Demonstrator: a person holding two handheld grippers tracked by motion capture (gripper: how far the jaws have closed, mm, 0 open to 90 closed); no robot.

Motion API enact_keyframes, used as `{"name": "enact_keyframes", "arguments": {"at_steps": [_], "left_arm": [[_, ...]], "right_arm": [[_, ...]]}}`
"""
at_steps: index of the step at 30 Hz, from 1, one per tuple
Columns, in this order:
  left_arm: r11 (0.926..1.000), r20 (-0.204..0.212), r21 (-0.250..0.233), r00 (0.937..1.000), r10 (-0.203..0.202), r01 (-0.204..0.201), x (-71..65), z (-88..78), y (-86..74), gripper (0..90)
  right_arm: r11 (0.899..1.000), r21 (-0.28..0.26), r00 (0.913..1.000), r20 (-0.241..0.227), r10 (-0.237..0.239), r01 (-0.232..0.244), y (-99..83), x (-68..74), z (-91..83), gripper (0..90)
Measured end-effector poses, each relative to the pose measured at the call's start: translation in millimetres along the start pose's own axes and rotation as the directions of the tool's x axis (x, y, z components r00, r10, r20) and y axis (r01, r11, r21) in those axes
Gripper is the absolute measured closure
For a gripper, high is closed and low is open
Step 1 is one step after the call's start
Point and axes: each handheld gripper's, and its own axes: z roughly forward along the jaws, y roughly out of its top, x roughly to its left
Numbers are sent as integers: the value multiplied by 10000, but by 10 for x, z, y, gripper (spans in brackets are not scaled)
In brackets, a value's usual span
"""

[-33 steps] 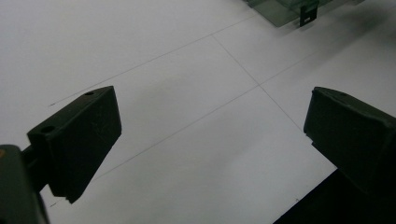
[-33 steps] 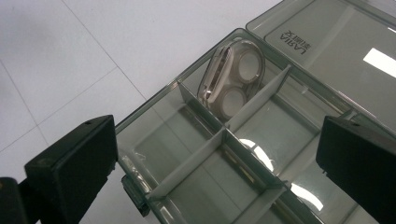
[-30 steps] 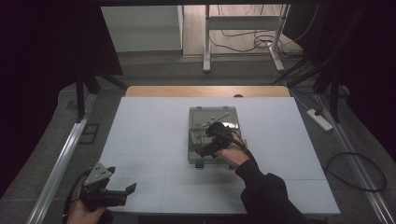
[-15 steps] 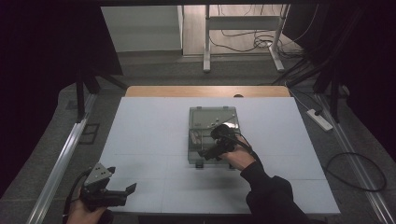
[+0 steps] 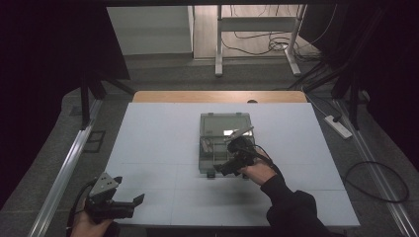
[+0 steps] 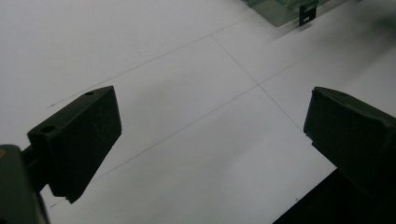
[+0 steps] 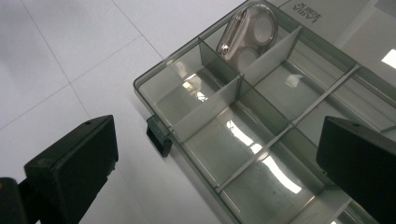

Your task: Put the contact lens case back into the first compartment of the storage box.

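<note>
At the near left corner of the white surface [image 5: 148, 143], the left hand-held gripper [image 5: 129, 203] is idling low over the covering, just as it was a second ago. Its jaws are standing wide with nothing between them, and its own view looks across bare sheet toward the near edge of the box [image 6: 299, 9].

Moving toward the middle, the clear compartment box [image 5: 210, 148] is lying open, its lid [image 5: 225, 122] folded flat on the far side. A small black latch [image 7: 159, 135] is hanging off the front wall. In the right gripper view, a rounded clear-and-metal piece [image 7: 247, 35] is leaning in a far compartment against a divider; the nearer compartments are looking empty.

Just right of that, the right hand-held gripper [image 5: 228, 168] is hovering over the box's near right part, jaws spread wide and carrying nothing. Over the last second the hand [image 5: 257, 173] has been drawing back toward the person and dropping toward the front row of compartments, while the box itself has not shifted.

Judgement: the retreat with empty jaws suggests either a placement just finished or an approach being lined up on the front of the box; the pictures are not settling which.
</note>
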Motion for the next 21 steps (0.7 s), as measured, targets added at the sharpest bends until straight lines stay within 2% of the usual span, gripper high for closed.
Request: {"name": "enact_keyframes", "arguments": {"at_steps": [12,21], "left_arm": [[10000,1,-9,10000,-10,10,0,0,0,40],[10000,2,-17,10000,-17,17,0,-1,-2,40]], "right_arm": [[10000,-63,10000,-68,-21,21,-78,38,-38,0],[9998,-126,9999,-108,129,-131,-134,-1,-103,0]]}}
